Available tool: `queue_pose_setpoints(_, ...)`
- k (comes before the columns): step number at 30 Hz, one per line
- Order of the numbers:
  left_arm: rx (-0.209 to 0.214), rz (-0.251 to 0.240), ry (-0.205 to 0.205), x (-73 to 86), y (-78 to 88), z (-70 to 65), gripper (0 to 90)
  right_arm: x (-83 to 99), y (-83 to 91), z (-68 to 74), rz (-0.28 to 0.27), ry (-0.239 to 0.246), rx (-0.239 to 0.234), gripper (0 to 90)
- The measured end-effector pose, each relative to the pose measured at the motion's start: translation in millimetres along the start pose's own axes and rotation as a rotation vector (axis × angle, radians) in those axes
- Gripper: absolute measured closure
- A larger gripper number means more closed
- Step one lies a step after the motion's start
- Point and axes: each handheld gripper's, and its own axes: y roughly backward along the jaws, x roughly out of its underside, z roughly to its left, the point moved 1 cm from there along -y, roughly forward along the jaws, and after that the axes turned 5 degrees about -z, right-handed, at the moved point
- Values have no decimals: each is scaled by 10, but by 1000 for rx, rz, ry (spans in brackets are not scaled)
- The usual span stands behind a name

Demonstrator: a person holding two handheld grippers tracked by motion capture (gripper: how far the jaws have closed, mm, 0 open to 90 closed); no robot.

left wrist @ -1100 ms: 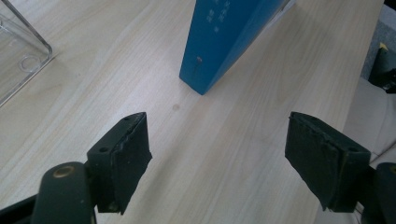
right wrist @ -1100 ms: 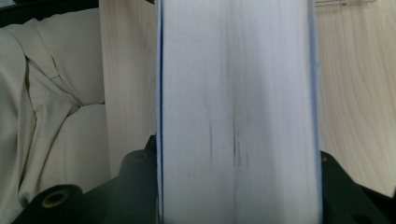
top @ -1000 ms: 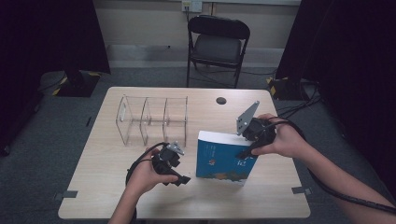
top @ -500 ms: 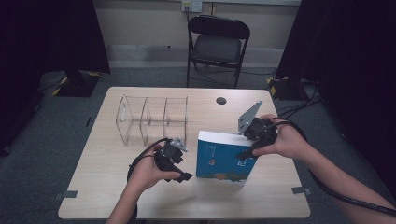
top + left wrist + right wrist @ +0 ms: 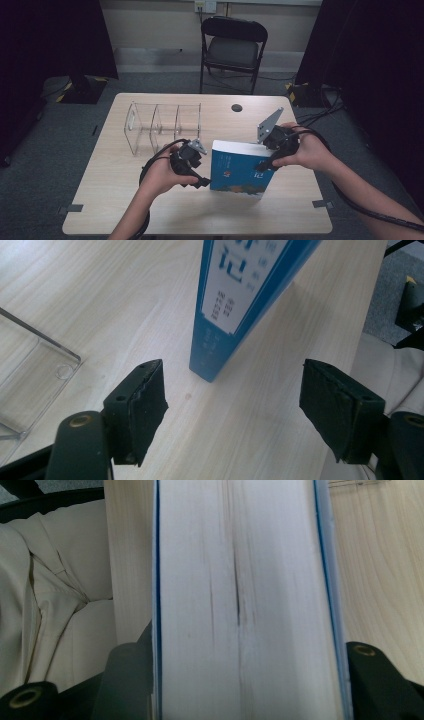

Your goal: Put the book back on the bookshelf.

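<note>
A thick blue paperback book (image 5: 237,170) stands upright on the table (image 5: 115,200), spine toward my left gripper. My left gripper (image 5: 202,181) hovers open just left of the spine. In the left gripper view the spine's lower corner (image 5: 212,355) stands ahead of the gripper (image 5: 232,405), between its wide jaws and untouched; they have closed a little. My right gripper (image 5: 265,167) holds the book's page edge at the right. In the right gripper view the pages (image 5: 240,605) run up between the jaws of the gripper (image 5: 247,650), which lie against both covers. These jaws have just been opening.
A clear acrylic divider rack (image 5: 162,125) stands behind the left hand, its base corner (image 5: 30,375) near the left jaw. A black round cap (image 5: 237,107) sits at the table's far side. A folding chair (image 5: 232,47) stands beyond. The person's light trousers (image 5: 55,610) show past the near edge.
My left gripper has lifted slightly and drifted toward the book's spine. The right hand and the book have stayed where they were.
</note>
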Motion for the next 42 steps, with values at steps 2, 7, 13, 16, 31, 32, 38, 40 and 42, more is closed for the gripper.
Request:
queue_pose_setpoints(2,4,-5,-2,-39,22,-5,261,0,3,5,5,-2,-2,457)
queue_pose_setpoints(7,12,-16,-16,-167,79,-38,264,26,22,-4,-4,-4,-1,451)
queue_pose_setpoints(13,17,4,-44,-271,112,-38,269,46,29,-3,-4,-15,-3,448)
queue_pose_setpoints(16,23,9,-58,-353,153,-42,272,52,28,-7,-8,-16,-7,446)
queue_pose_setpoints(31,28,7,-150,-734,204,-171,301,97,7,-22,-31,-35,-23,440)
queue_pose_setpoints(32,27,7,-153,-747,205,-175,301,100,8,-20,-28,-40,-23,439)
queue_pose_setpoints(38,29,14,-166,-812,189,-193,324,152,1,-31,-20,-58,-24,436)
queue_pose_setpoints(40,27,20,-167,-819,182,-190,342,174,-2,-29,-25,-60,-22,437)
queue_pose_setpoints(42,20,31,-167,-831,180,-187,367,199,-3,-32,-32,-63,-28,438)
